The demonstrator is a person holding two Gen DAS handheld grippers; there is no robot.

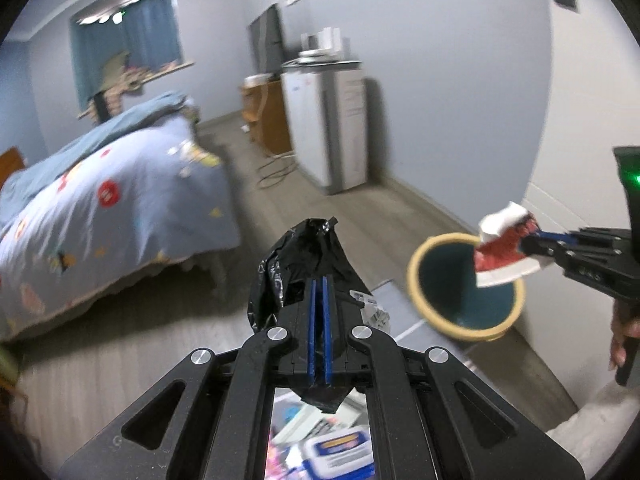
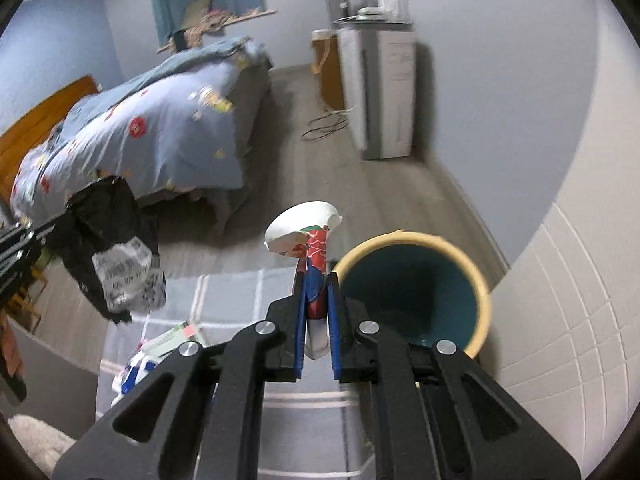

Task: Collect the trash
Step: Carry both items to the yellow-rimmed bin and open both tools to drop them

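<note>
Black plastic mailer bag (image 1: pixel 304 264): crumpled, glossy, carrying a white printed shipping label (image 2: pixel 126 276). It is clamped between the blue pads of the left gripper (image 1: pixel 319 280) and hangs clear of the floor.

Crushed paper cup (image 2: pixel 308 240): white with red print, flattened and bent. It is pinched in the right gripper (image 2: pixel 316 280) and appears to sit above the rim of the bin.

Trash bin (image 2: pixel 416 292): round, cream rim, teal interior, upright on the floor; its contents cannot be made out.
</note>
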